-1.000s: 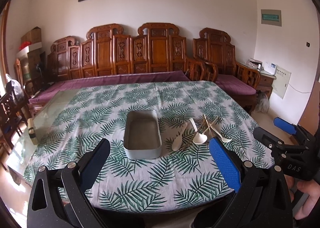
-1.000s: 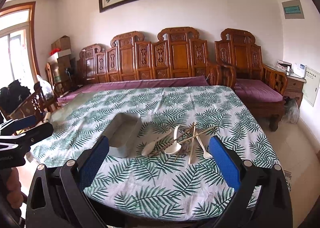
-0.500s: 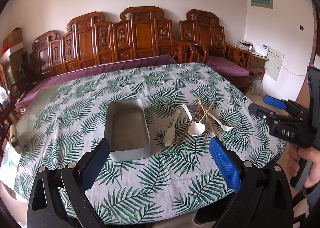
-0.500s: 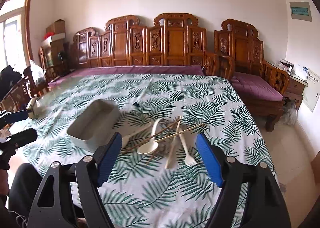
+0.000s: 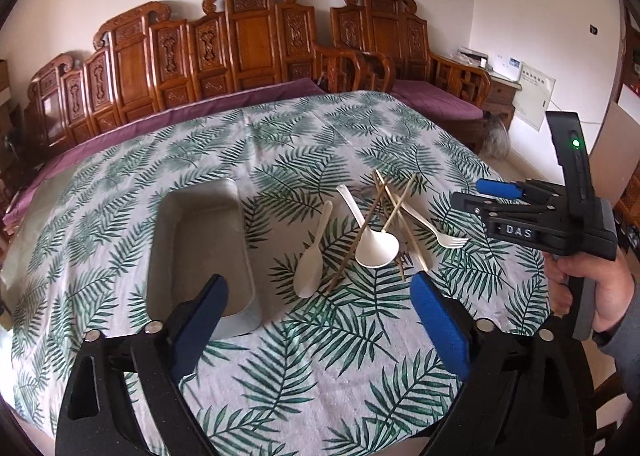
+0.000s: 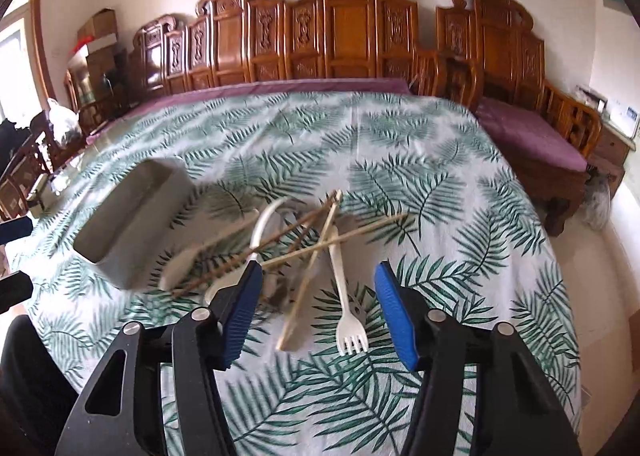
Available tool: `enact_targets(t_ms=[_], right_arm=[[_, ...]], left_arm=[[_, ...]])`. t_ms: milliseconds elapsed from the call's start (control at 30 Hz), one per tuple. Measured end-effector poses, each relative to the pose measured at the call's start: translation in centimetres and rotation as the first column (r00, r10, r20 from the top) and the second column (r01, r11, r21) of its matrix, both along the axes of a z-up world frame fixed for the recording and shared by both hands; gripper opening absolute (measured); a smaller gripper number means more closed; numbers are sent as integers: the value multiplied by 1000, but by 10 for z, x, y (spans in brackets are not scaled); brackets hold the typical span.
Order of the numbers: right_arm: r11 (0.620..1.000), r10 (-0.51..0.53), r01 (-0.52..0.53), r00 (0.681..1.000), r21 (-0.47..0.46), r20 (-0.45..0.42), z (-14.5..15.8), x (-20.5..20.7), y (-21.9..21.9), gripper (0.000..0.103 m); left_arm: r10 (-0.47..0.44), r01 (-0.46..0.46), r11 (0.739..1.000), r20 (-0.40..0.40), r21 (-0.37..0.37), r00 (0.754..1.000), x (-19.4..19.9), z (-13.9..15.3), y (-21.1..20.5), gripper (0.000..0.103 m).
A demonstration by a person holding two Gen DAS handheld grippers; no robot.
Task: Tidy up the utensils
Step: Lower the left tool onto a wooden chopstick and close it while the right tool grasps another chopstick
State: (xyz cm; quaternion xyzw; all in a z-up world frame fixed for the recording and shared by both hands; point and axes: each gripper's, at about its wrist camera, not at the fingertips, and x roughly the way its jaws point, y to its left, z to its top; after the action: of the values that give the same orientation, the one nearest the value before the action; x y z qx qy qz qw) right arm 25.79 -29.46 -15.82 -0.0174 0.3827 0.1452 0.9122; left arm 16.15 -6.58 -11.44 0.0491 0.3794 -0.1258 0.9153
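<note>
A pile of utensils lies on the leaf-print tablecloth (image 5: pixel 320 368): a white flat spoon (image 5: pixel 310 264), a white soup spoon (image 5: pixel 376 246), a white fork (image 5: pixel 436 230) and several crossed wooden chopsticks (image 5: pixel 396 208). A grey oblong tray (image 5: pixel 200 244) stands left of them, with nothing in it. My left gripper (image 5: pixel 318 280) hovers over the near table, jaws closing with nothing between them. My right gripper (image 6: pixel 318 268) hangs above the pile, jaws closing; the fork (image 6: pixel 346 296) and chopsticks (image 6: pixel 320 236) lie below the gap, untouched. From the left wrist, a hand holds the right gripper (image 5: pixel 476 194) at the pile's right.
Carved wooden benches (image 5: pixel 248 40) with purple cushions run along the table's far side and right. A side cabinet (image 5: pixel 500 92) stands in the right corner. The tray (image 6: pixel 132 224) sits left of the pile; the cloth (image 6: pixel 360 396) hangs over the near edge.
Both grippers came down and forward toward the table, so the tray and utensils loom larger. The right gripper's jaws narrowed clearly; the left's narrowed slightly. No utensil has moved.
</note>
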Motion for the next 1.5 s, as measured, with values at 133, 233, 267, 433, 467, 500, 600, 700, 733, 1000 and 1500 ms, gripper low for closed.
enact_targets(t_ms=[133,233,267,433,467,500,600,700,733,1000,1500], right_arm=[[1000,6,-6,999,5,-39,-15,14,-7,52],[1000,0,1,998,14,-65,-23,23,-13,51],[1000,-4,5,998,19,-69,-24,26,-15,50],[1000,-6,9,996,29,-85,-28,31,-18,50],[1000,-5,8,996,27,-89,-30,32,-19,50],[1000,-5,8,996,28,-93,-31,33,-20,50],[999,-12,16,995,33,-104,-34,38,-23,49],[999,-20,24,994,44,-106,-33,39,-26,49],[999,-21,26,994,45,-105,-33,39,-27,49],[999,-17,22,993,42,-113,-35,39,-25,49],[1000,-20,22,992,15,-121,-40,45,-16,47]], left_arm=[[-44,45,999,-42,14,998,17,-17,-14,74],[-85,87,996,-77,26,993,33,-32,-26,67],[-92,94,995,-86,28,992,37,-35,-29,63],[-107,115,992,-142,54,984,65,-61,-45,48],[-110,119,991,-148,59,983,70,-66,-47,44],[-110,121,991,-160,61,981,76,-72,-50,41],[-102,114,992,-198,53,975,94,-85,-55,36],[-103,114,992,-209,44,973,106,-91,-60,34],[-101,113,993,-211,46,972,110,-92,-61,34],[-89,90,996,-269,-9,959,139,-106,-63,22],[-88,85,996,-243,-25,966,137,-98,-57,5]])
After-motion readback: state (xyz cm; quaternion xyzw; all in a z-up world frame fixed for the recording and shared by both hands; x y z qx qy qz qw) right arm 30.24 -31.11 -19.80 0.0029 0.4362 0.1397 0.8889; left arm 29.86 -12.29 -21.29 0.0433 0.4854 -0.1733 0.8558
